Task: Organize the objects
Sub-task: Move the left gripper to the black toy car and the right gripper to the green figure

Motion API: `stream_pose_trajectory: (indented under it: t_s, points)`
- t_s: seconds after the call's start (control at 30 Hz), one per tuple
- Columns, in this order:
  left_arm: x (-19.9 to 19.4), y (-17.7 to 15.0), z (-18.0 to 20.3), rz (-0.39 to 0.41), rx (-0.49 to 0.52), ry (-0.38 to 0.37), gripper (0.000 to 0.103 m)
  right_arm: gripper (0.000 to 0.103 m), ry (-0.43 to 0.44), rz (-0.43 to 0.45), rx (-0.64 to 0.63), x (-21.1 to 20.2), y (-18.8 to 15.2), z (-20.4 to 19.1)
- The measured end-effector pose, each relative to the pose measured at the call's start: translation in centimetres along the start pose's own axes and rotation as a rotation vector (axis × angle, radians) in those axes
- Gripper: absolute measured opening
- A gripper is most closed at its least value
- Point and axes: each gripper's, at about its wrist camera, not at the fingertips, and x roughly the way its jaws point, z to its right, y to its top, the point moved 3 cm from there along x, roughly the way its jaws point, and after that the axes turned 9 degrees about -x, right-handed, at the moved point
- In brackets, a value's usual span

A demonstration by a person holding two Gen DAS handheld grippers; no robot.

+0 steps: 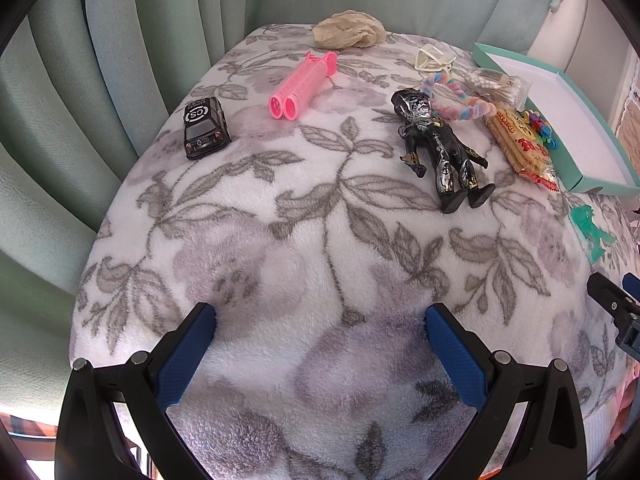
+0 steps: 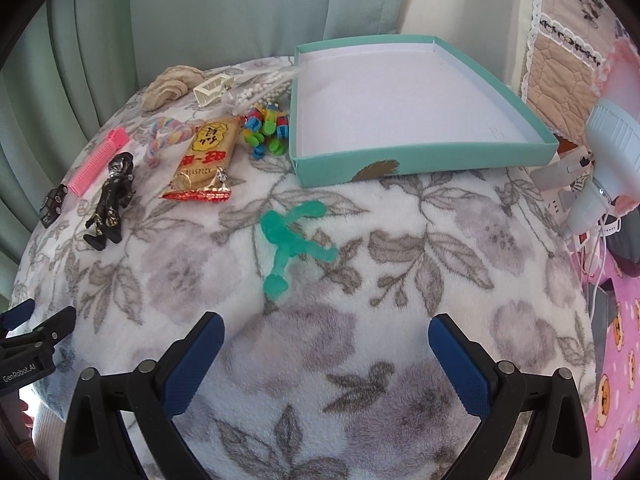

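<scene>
The box (image 2: 420, 160) sits at the blanket's (image 2: 360, 280) far right edge; the snack packet (image 2: 204, 160) lies left of it, the toy car (image 1: 206, 128) near the left edge.

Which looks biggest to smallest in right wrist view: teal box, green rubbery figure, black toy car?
1. Teal cardboard box
2. Green rubbery figure, though nearer the camera
3. Black toy car, farthest off and at the distorted edge, so unsure

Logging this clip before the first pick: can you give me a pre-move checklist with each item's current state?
1. Left tongs open and empty: ok.
2. Right tongs open and empty: ok.
3. Teal box holds nothing, ready for items: ok.
4. Green figure lies apart from other items, just ahead of the right tongs: ok.
5. Snack packet clear for grasping: not ok, the building-block toy crowds its edge.
6. Box steady on the blanket: cannot tell.
</scene>
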Motion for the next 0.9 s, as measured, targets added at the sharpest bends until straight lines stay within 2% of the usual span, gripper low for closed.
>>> stream_pose_trajectory:
  t_s: [0.3,0.37,0.43,0.5,0.63,0.77,0.9]
  points:
    - [0.0,0.9,-0.3,-0.03,0.013,-0.021,0.103,0.102,0.01,0.035,-0.014,1.1,2.6,0.3]
    - [-1.0,1.6,-0.7,0.006,0.007,-0.025,0.103,0.102,0.013,0.034,-0.02,1.4,2.8,0.3]
    - [-2.3,3.1,-1.4,0.066,-0.009,-0.028,0.103,0.101,0.009,0.032,-0.024,1.3,2.5,0.6]
    - [-2.7,5.2,-2.5,0.093,-0.044,-0.05,0.103,0.101,0.005,0.02,-0.029,1.6,2.3,0.6]
    - [-1.9,8.5,-4.9,0.078,-0.151,-0.122,0.103,0.097,0.011,0.009,-0.03,1.9,2.0,0.7]
    - [-1.2,10.8,-6.0,0.112,-0.172,-0.067,0.103,0.091,0.009,0.011,-0.046,2.0,2.0,0.4]
    - [0.5,12.6,-6.5,0.063,-0.178,-0.024,0.103,0.082,0.014,0.012,-0.049,1.9,2.0,0.2]
